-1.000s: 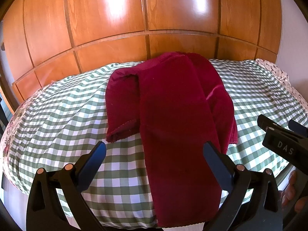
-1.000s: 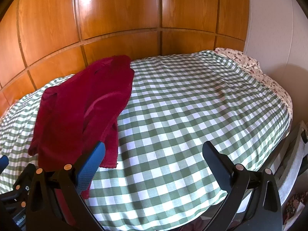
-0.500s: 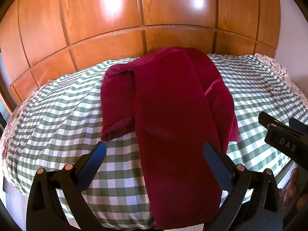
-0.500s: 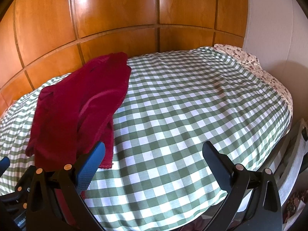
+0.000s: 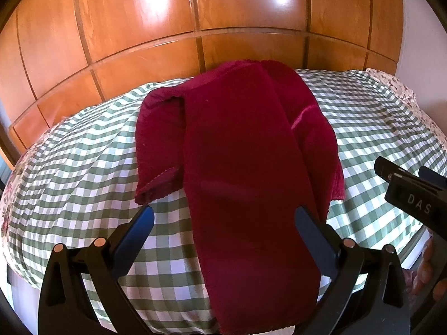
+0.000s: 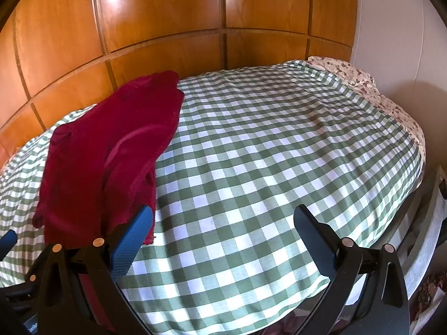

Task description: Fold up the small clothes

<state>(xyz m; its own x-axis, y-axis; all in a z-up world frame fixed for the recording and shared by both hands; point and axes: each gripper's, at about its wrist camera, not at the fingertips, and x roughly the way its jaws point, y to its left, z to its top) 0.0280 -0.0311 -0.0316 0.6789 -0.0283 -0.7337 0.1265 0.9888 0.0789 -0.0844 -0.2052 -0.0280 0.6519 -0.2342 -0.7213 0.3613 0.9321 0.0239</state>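
Observation:
A dark red garment [image 5: 240, 173] lies lengthwise on the green-checked bed cover [image 5: 83, 167], its sides folded in and its near end hanging over the bed's front edge. My left gripper [image 5: 223, 223] is open and empty, hovering over the garment's near part. My right gripper [image 6: 223, 220] is open and empty over bare cover, to the right of the garment [image 6: 111, 162]; it also shows at the right edge of the left wrist view [image 5: 413, 195].
A wooden panelled wall [image 5: 223, 22] runs behind the bed. A floral sheet [image 6: 363, 78] shows at the bed's far right, beside a white wall [image 6: 405, 55]. The bed's front edge is just below both grippers.
Both grippers have moved slightly forward and down toward the bed; the garment looks closer. Nothing has been grasped.

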